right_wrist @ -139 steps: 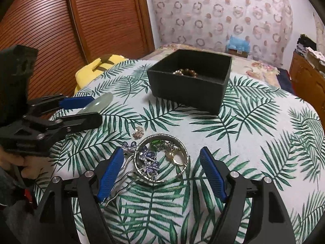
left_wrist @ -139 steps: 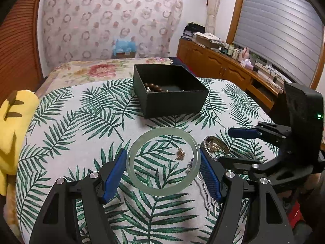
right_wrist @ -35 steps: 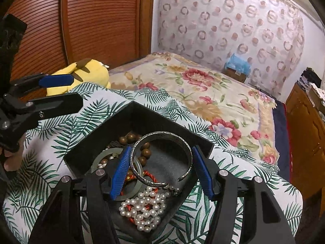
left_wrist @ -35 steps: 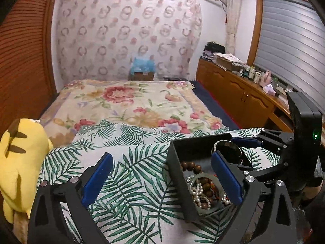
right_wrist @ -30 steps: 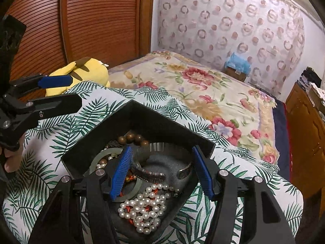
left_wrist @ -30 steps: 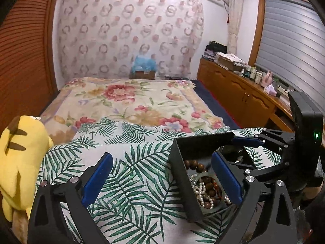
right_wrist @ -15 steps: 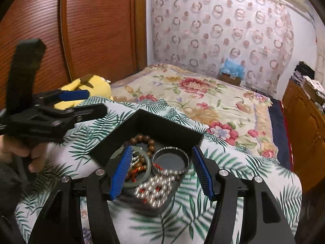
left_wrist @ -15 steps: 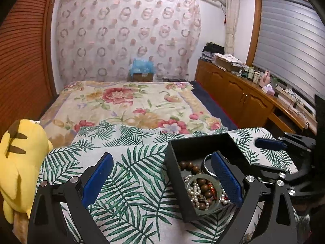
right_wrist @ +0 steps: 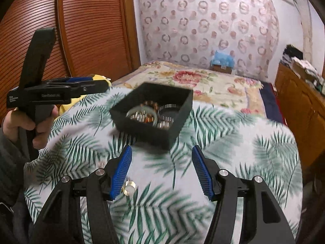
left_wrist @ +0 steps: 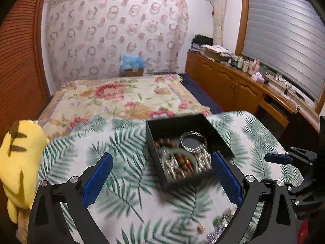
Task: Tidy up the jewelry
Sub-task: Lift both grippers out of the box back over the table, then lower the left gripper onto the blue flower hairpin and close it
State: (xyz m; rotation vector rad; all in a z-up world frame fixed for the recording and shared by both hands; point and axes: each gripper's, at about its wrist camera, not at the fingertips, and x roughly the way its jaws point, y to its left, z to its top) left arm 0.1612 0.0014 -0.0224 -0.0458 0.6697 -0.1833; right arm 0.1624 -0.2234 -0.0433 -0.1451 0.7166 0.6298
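Both tools are hanging empty above the palm-leaf printed white tablecloth. The right two-finger gripper with blue ribbed pads is standing moderately wide, nothing between its pads; the left two-finger gripper with blue pads is spread wide, also empty.

Key relation: a small gold ring-shaped piece is lying flat on the cloth at lower centre of the right wrist view, just beside the right gripper's left-hand pad and outside the gap. Judgement: the right gripper is the nearer tool and needs to shift toward frame left to straddle it.

The square matte black open box is sitting above frame centre, beyond the fingertips. Inside: a pale green glassy bangle, dark brown wooden beads, a silver ribbed metal bangle; the smaller contents are smeared by blur.

More small pieces, purple and gold, are lying at lower right of the left wrist view; detail unreadable.
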